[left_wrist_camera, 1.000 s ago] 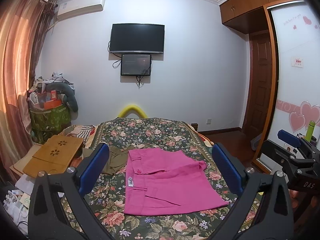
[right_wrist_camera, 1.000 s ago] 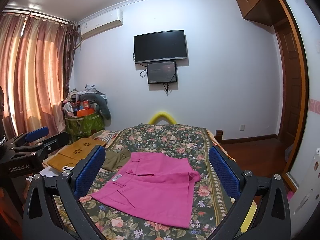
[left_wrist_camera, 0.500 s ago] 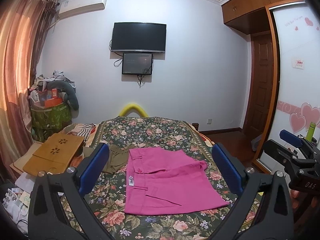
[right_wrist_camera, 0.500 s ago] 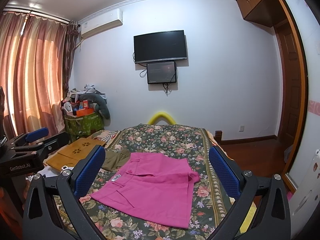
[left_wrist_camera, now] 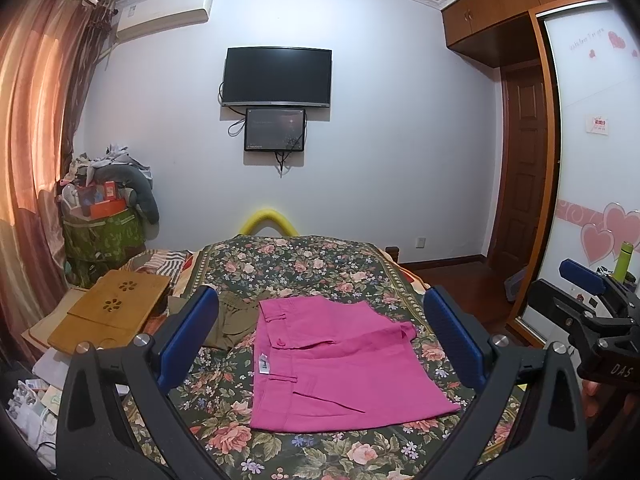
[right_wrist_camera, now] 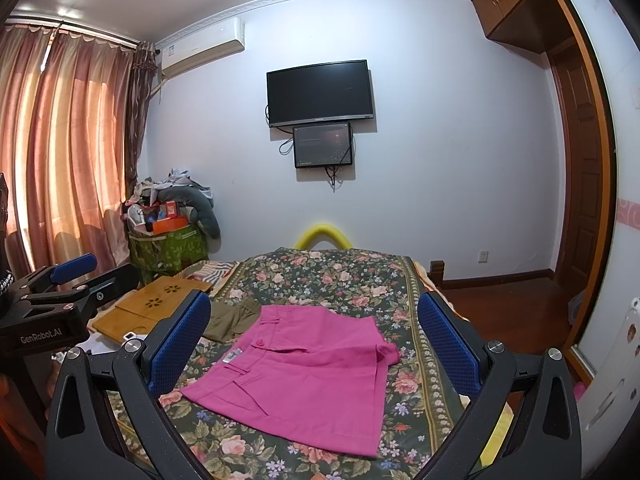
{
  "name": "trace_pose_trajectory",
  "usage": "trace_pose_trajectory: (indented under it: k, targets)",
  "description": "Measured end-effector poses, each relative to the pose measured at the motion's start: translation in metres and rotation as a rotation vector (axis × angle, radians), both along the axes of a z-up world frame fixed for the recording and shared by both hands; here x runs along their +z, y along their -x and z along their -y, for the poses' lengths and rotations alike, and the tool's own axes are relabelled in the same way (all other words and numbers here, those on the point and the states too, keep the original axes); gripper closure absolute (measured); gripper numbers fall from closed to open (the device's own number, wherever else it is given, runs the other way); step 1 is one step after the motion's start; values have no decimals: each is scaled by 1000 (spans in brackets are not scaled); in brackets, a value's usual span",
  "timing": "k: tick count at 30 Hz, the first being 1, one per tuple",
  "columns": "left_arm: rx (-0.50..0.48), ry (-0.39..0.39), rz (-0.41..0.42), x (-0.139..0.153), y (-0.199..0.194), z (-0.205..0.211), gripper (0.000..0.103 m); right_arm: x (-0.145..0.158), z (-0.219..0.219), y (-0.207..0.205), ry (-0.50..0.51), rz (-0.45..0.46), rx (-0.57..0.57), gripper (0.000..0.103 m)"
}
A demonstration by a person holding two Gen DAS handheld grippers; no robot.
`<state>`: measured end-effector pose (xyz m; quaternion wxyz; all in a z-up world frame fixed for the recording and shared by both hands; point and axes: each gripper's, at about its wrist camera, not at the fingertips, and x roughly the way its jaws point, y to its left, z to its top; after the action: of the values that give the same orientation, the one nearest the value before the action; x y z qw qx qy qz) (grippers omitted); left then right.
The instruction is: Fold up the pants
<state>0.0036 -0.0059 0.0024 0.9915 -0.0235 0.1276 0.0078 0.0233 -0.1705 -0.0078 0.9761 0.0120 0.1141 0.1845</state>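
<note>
Left wrist view — scene: pink pants [left_wrist_camera: 340, 360] lie flat on the floral bedspread [left_wrist_camera: 304, 268], already doubled into a short, squarish packet; waistband and white label on the side nearest the olive garment [left_wrist_camera: 234, 318], which lies just beside them
Left wrist view — step: judged to be between folds or at the close of the job; neither tool touches cloth; whether a further fold is meant cannot be told
Left wrist view — left gripper [left_wrist_camera: 320, 340]: jaws spread wide, blue pads framing the pants from above and short of them; nothing held, nothing touched
Left wrist view — right gripper [left_wrist_camera: 584, 280]: seen side-on, well apart from the pants on the wardrobe side; only one blue pad is visible, so its spread cannot be told here; not in contact with the pants
Right wrist view — scene: the same pants [right_wrist_camera: 304, 368] in the middle of the bedspread [right_wrist_camera: 340, 276]; a small flap is turned up at the corner farthest from the label; bamboo lap desk [right_wrist_camera: 156, 308] beyond the olive garment
Right wrist view — right gripper [right_wrist_camera: 316, 344]: jaws wide apart, empty, poised above the pants
Right wrist view — left gripper [right_wrist_camera: 74, 270]: off to the curtain side, clear of the pants
Next move, as judged: both tools would need to descend to one edge of the pants, pinch both layers, and carry that edge across; the loose flap may slip out
</note>
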Motion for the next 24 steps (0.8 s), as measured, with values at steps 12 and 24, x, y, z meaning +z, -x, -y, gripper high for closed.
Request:
trace_pose_trajectory:
  k: [12,24]
  targets:
    - [-1,-4,2,0,-3,2,0,-1,2,-2,-2,-3,-2,0]
    - [-12,-2,-19,-4,-14,2,0,-10,5,-11,6,-36,-18,0]
